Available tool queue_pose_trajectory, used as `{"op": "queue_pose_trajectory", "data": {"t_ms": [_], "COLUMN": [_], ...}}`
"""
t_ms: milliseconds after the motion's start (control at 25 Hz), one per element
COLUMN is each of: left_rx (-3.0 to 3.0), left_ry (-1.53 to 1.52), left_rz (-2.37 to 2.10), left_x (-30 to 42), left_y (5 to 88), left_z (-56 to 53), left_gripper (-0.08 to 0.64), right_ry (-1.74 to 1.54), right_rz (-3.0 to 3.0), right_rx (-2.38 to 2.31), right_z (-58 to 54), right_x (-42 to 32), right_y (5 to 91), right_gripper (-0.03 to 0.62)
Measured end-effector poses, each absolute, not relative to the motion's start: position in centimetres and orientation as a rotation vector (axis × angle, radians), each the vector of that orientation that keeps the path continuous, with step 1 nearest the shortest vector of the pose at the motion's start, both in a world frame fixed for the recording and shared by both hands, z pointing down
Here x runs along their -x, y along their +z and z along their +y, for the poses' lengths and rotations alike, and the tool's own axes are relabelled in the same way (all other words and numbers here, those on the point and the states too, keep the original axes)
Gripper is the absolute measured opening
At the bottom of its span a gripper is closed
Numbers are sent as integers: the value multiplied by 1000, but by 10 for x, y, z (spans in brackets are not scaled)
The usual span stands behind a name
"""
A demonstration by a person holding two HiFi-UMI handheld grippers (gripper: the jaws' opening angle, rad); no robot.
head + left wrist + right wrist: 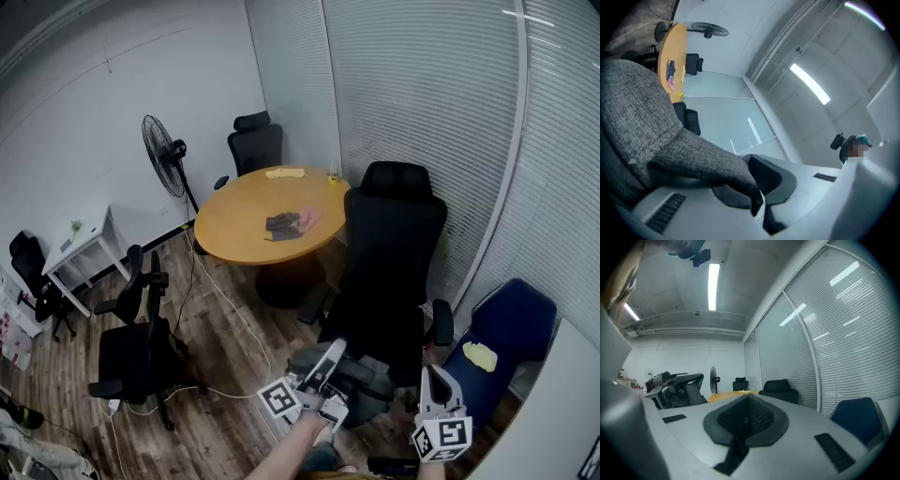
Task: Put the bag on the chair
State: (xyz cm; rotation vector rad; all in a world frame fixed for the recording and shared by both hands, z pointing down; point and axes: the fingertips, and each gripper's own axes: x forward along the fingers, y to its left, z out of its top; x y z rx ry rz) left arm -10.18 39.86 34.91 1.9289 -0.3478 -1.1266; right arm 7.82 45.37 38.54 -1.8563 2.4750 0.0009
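Observation:
A grey woven bag [364, 380] hangs at the front of the black high-back office chair [392, 246], over its seat; whether it rests there is hidden. My left gripper [330, 359] is shut on a fold of the bag [644, 126], and the fabric runs in between the dark pads [761, 180]. My right gripper [433, 382] is held just right of the bag, pointing up, shut with nothing in it. Its pads [761, 416] meet in the right gripper view, where the left gripper [675, 389] and the black chair [779, 387] also show.
A round wooden table [246, 234] with cloths [289, 223] stands behind the chair. A blue chair [514, 328] holding a yellow item [480, 355] is at right. Black chairs [136, 352], a fan [165, 153], a white desk [86, 242] and floor cables [225, 309] lie to the left.

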Motion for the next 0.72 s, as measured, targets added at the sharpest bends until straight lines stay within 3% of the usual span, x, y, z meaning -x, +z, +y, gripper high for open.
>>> {"op": "queue_pose_trajectory", "data": {"t_ms": [360,720], "left_rx": [-1904,-1881], "left_ry": [-1036,-1139], "left_rz": [-333,-344], "left_x": [79,97], "left_y": [367,367], "left_z": [416,392], "left_gripper": [23,23], "right_ry": [-32,-10], "right_rz": [2492,2437], "right_rx": [1857,1898], "right_z": [459,441], "right_x": [-82,-88], "right_y": [393,392], "right_gripper": [12,12]}}
